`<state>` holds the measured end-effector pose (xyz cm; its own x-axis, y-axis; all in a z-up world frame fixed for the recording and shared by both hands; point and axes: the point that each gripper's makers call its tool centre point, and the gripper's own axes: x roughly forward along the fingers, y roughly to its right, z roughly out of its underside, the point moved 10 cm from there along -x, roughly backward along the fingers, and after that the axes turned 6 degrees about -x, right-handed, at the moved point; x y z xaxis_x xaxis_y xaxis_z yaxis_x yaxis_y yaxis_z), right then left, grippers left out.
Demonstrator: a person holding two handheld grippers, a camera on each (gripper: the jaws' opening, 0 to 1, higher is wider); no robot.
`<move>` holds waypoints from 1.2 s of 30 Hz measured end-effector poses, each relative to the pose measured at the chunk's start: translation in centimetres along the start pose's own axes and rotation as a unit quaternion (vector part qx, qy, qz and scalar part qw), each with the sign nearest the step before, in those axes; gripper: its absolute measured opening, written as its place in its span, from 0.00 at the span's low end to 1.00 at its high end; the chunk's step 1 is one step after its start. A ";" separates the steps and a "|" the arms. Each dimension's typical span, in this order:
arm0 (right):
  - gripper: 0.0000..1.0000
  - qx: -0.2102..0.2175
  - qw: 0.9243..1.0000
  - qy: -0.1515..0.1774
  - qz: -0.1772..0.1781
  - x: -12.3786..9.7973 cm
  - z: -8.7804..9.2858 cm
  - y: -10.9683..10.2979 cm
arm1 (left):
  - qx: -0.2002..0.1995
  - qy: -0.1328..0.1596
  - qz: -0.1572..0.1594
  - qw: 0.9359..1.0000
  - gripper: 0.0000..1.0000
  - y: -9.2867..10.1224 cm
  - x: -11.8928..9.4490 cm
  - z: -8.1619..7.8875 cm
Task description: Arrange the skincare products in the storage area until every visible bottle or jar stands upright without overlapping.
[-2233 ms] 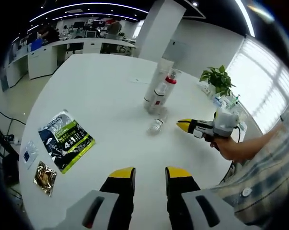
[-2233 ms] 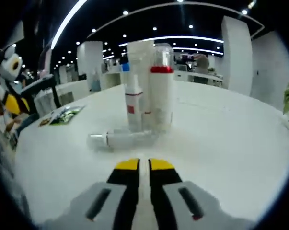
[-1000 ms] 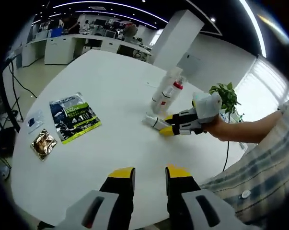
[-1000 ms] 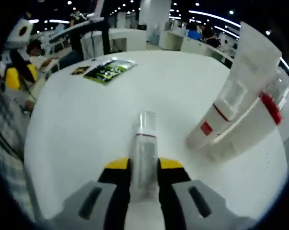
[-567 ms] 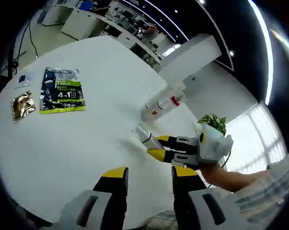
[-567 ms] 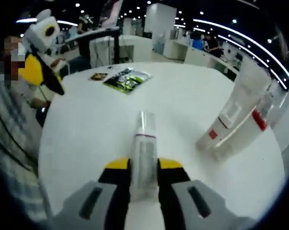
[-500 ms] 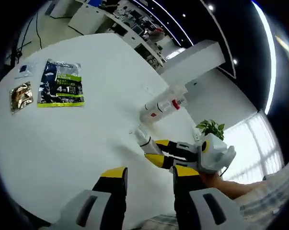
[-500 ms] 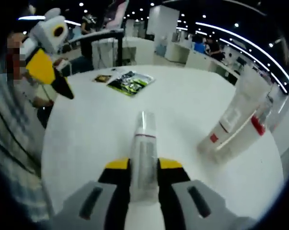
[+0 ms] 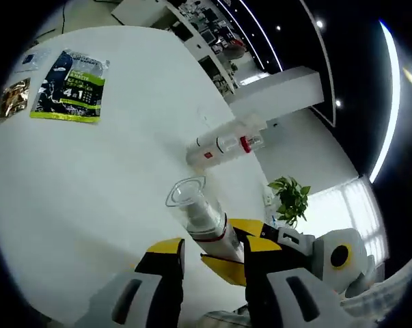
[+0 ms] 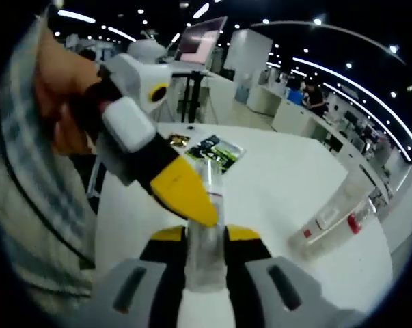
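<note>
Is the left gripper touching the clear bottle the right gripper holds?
Cannot tell. In the right gripper view the left gripper overlaps the clear bottle clamped in the right gripper, hiding any gap.

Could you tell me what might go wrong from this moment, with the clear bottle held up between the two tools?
The right hand-held gripper is shut on the clear bottle, and the left hand-held gripper is close beside it, so a bump could twist the bottle out of the grip. It is smooth and held off the white table, so it could slip and fall. The standing bottles are grouped tightly, so setting it down near them may topple one.
</note>
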<state>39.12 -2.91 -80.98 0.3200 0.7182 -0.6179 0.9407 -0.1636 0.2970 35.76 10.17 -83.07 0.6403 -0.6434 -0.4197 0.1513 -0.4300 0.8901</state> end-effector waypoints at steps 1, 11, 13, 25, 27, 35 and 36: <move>0.20 -0.001 1.000 -0.003 0.010 -0.3 -0.1 0.0 | 0.001 -0.004 0.023 1.000 0.26 0.5 0.1 0.0; 0.21 0.042 0.999 0.003 0.022 -1.4 -0.2 1.1 | 0.037 0.017 0.063 0.997 0.19 1.3 0.0 -0.7; 0.20 0.039 0.999 0.007 0.022 -1.5 -0.2 1.2 | 0.041 0.014 0.065 0.997 0.19 1.4 0.1 -0.8; 0.19 0.041 0.999 0.010 0.033 -1.7 -0.7 1.6 | 0.035 0.018 0.081 0.996 0.20 1.4 0.2 -1.2; 0.20 0.039 0.999 0.010 0.030 -1.8 -0.7 1.6 | 0.049 0.019 0.089 0.995 0.19 1.4 0.1 -1.3; 0.22 0.051 0.998 0.043 -0.003 -2.3 -0.3 1.9 | 0.079 0.001 0.100 0.992 0.18 1.6 0.0 -1.8; 0.23 0.056 0.997 0.050 -0.008 -2.3 -0.3 2.0 | 0.082 -0.002 0.100 0.992 0.18 1.6 0.0 -1.9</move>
<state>40.18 -4.70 -78.74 0.2965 0.7839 -0.5455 0.9543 -0.2211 0.2009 37.41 10.65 -81.29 0.6425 -0.7280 -0.2393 -0.1027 -0.3913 0.9145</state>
